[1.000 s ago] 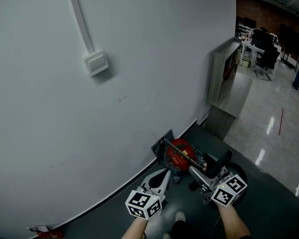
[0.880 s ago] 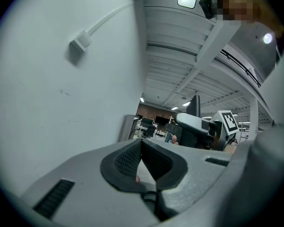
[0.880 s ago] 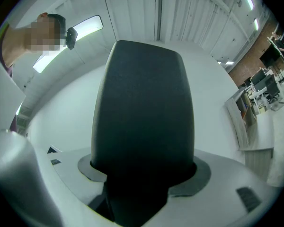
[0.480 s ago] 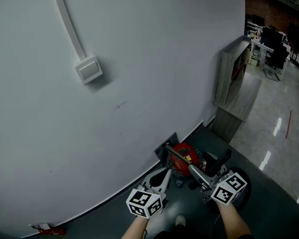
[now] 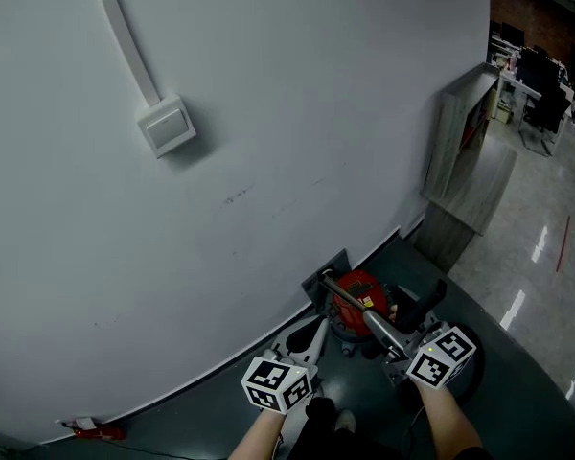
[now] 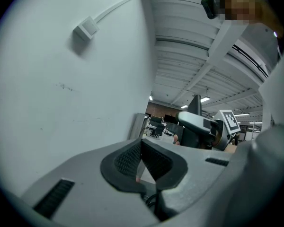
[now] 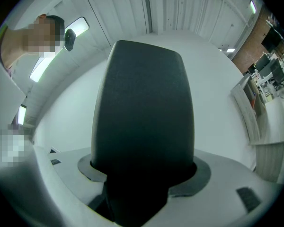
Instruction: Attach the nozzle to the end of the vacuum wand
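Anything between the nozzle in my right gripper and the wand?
Nothing visible. The nozzle, clamped in the right gripper, is close beside the wand lying over the red vacuum; the shut left gripper is off aside.

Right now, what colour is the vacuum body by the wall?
The vacuum body is red; the head view shows it best.

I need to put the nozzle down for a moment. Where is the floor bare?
Bare dark floor runs along the wall's foot between the small red item and the left gripper. More lies right of the right gripper, toward the cabinet. Around the red vacuum, ahead of both grippers, it is crowded.
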`<state>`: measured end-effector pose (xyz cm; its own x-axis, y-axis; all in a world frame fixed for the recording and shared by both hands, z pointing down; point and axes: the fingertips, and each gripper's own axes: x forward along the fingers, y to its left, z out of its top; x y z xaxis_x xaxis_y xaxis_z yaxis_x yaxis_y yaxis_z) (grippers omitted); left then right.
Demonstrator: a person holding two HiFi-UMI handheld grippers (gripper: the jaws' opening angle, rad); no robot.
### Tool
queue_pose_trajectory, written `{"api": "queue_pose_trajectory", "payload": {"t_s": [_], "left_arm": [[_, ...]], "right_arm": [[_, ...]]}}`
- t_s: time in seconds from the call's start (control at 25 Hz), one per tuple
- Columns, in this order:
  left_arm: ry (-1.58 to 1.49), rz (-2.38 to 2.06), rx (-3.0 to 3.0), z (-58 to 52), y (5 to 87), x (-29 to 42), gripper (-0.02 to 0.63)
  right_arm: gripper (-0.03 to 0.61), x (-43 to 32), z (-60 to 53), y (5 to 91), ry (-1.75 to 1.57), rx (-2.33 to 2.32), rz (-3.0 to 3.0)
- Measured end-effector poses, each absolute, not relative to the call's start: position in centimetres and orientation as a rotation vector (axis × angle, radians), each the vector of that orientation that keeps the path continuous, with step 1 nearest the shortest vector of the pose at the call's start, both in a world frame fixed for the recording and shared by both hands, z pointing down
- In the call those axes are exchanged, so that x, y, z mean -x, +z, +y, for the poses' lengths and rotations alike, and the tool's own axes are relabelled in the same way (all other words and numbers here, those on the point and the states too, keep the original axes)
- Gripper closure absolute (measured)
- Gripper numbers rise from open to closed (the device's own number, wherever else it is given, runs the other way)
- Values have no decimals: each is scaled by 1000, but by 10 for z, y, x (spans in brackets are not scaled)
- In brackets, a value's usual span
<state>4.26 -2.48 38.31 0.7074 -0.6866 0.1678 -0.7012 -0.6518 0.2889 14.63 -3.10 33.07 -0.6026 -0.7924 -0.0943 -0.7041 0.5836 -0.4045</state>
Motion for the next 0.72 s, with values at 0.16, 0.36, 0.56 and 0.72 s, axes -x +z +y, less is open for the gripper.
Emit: {"api": "queue_pose_trajectory", "payload": {"t_s": [0.16, 0.36, 0.56, 0.72], "left_arm": [[69, -1088, -2563, -45, 394, -37, 609], [69, -1080, -2531, -76, 409, -30, 608], [74, -1054, -2501, -109, 425, -21, 609], [80, -1030, -2493, -128, 434, -15, 609]], "right_arm": [[250, -143, -54, 338, -495, 1239, 2554], [250, -138, -86, 347, -523, 1261, 2551], [250, -129, -124, 356, -549, 1284, 2546], [250, -120, -147, 360, -554, 1303, 2546]]}}
